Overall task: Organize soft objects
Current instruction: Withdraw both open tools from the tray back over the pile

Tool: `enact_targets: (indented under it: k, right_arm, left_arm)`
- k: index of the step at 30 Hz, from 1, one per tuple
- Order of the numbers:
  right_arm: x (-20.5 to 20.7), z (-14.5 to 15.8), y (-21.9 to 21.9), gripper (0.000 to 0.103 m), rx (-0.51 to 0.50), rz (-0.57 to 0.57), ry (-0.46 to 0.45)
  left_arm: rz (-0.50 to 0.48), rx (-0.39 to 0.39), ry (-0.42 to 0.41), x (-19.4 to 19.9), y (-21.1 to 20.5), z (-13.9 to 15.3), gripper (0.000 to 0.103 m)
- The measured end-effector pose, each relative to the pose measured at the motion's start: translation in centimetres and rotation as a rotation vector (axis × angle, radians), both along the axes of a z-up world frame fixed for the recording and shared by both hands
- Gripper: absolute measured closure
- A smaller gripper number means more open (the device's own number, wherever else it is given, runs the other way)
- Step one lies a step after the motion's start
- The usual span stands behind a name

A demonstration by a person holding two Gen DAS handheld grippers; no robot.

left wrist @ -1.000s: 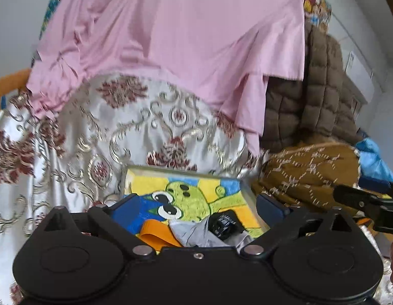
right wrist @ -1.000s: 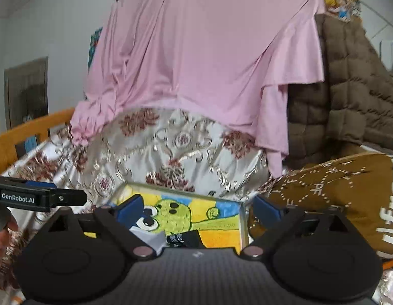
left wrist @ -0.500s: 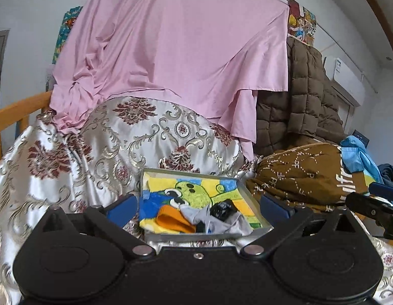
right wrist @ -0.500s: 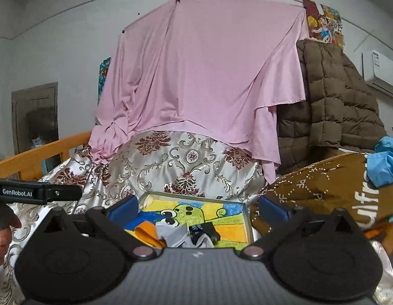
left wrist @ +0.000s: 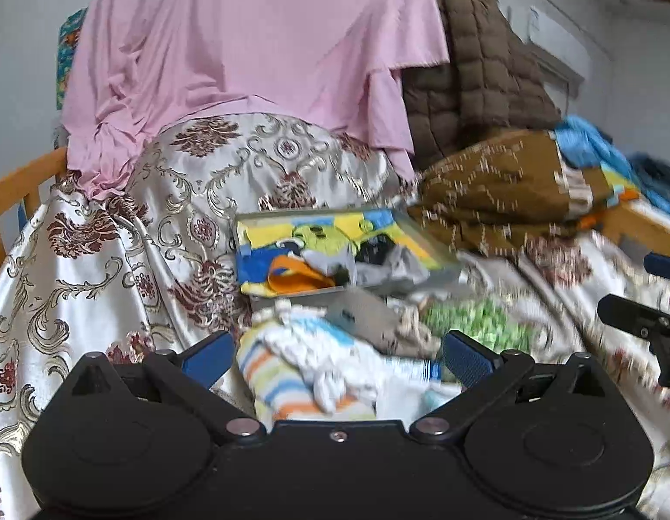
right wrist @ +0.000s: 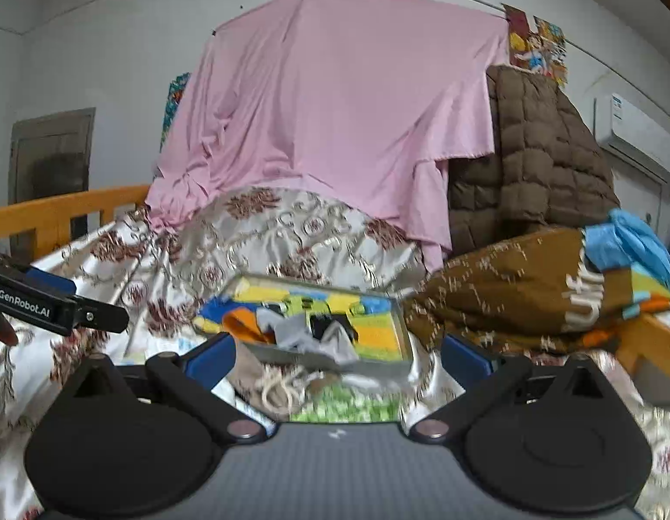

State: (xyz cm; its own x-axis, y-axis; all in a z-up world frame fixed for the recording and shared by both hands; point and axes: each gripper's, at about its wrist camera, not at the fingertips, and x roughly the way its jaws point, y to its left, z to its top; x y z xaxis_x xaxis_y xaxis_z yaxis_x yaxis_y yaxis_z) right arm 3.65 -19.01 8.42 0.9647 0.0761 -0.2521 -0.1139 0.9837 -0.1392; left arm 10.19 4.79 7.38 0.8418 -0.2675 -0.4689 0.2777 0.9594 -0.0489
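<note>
Lying between both wide-open, empty jaws: sock pile (left wrist: 317, 364), tray (right wrist: 395, 325) beyond

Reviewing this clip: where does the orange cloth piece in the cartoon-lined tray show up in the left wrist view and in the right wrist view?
Left wrist: the orange cloth lies at the tray's front left, just left of picture centre, above the striped cloth.
Right wrist: the orange cloth sits at the tray's left end, left of centre, just above the left finger.
Shared landmark: the pink sheet hanging behind the tray.
</note>
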Motion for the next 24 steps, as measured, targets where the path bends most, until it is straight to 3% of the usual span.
enact_targets:
  k: [7, 12, 24]
  right_arm:
    - [-1.1, -3.3, -0.6, 0.0, 0.016, -0.033, 0.053]
    - [-1.3, -4.6, -0.6, 0.0, 0.014, 0.005, 0.099]
    - [-0.7, -8.3, 0.2, 0.0, 0.022, 0.081, 0.295]
  left_arm:
    - [0.0, 0.061, 0.046, -1.3, -0.8, -2.8, 0.001]
    - [-0.009, 0.134, 0.069, -1.8, -1.0, -4.3, 0.001]
    - [-0.016, 0.222, 0.12, -2.6, -1.5, -6.7, 0.001]
